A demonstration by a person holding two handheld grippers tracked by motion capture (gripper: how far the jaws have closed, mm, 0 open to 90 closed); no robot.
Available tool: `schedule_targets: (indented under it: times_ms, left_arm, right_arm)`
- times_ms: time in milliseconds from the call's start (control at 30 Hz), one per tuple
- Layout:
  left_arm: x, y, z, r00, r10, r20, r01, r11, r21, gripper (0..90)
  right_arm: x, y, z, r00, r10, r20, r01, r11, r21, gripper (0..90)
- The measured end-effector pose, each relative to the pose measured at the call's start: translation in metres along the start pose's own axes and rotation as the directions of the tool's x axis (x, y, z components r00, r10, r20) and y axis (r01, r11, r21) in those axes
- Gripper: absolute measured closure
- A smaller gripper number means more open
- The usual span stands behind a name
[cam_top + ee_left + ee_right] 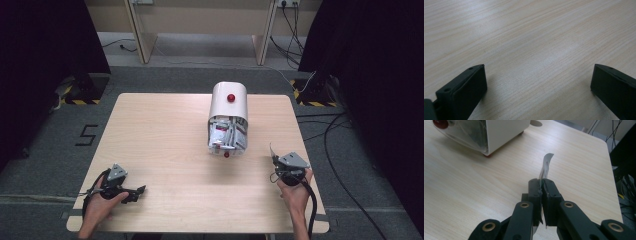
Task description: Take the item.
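Note:
A white rounded box [229,102] with a red knob [231,97] lies mid-table, its clear front holding several red-and-white packets [227,136]. In the right gripper view the box [504,132] sits at the top left. My right gripper [541,182] is shut on a thin silvery packet [546,163] that sticks up past the jaw tips. From above, this gripper [274,159] is near the table's right front, to the right of the box. My left gripper [140,191] rests low at the left front, open, with bare wood between its fingers [466,85].
The wooden table [165,145] has open room left of the box. Black cables [340,150] trail over the grey floor on the right. Dark curtains flank both sides. A "5" mark [87,135] is on the floor at left.

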State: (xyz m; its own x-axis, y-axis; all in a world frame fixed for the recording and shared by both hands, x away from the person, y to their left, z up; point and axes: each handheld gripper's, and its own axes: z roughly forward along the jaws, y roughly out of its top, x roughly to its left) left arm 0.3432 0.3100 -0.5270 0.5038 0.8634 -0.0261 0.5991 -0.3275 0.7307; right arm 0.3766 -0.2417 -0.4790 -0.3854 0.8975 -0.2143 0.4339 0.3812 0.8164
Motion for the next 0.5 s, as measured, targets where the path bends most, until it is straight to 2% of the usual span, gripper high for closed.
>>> schedule_targets:
  times_ms: [167,500]
  left_arm:
    - [0.0,0.0,0.0,1.0,0.0,0.0,0.0,1.0,0.0,0.0]
    - [0.0,0.0,0.0,1.0,0.0,0.0,0.0,1.0,0.0,0.0]
  right_arm:
    - [0.0029,-0.0023,0.0048,0.9997,-0.025,0.001,0.025,0.999,0.023,86.1]
    - [0.0037,-0.0055,0.0095,0.9994,-0.032,-0.011,0.033,0.999,0.044,85.7]
